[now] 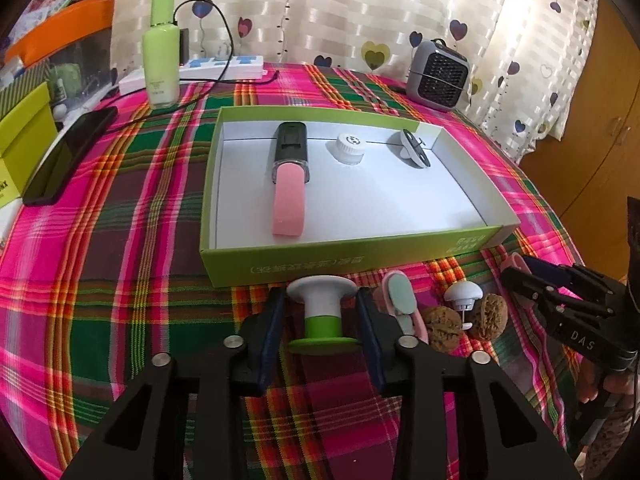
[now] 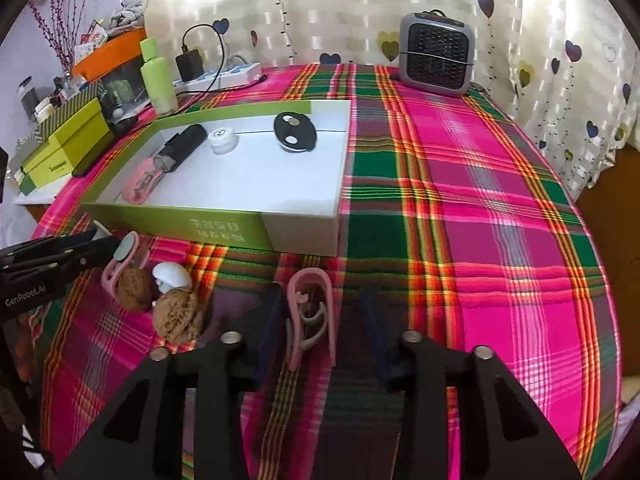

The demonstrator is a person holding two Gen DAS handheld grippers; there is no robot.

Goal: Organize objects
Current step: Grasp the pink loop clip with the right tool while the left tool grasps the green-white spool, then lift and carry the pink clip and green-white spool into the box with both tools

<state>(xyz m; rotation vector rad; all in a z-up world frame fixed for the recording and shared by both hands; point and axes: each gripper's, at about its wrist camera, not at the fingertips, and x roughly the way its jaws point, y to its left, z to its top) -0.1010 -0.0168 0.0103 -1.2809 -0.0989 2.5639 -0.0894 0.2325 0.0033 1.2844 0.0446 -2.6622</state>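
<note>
A shallow green box [image 1: 224, 168] with a white floor holds a black-and-pink device [image 1: 289, 184], a white round cap [image 1: 346, 148] and a black oval disc [image 1: 414, 148]. My left gripper [image 1: 322, 320] is open, its fingers on either side of a white-and-green spool-shaped piece [image 1: 323, 312] on the cloth, not touching it. My right gripper [image 2: 320, 320] is open around a pink clip [image 2: 310, 312] lying on the cloth. Between them lie a pink-and-grey clip [image 1: 400, 300], a small white mushroom-shaped piece [image 1: 464, 296] and two walnuts [image 1: 442, 322].
A plaid cloth [image 2: 480, 200] covers the table. At the back stand a green bottle [image 1: 161, 60], a power strip [image 1: 224, 66] with cables and a grey fan heater [image 2: 436, 56]. A black phone [image 1: 68, 156] and green boxes [image 2: 68, 140] lie at the left.
</note>
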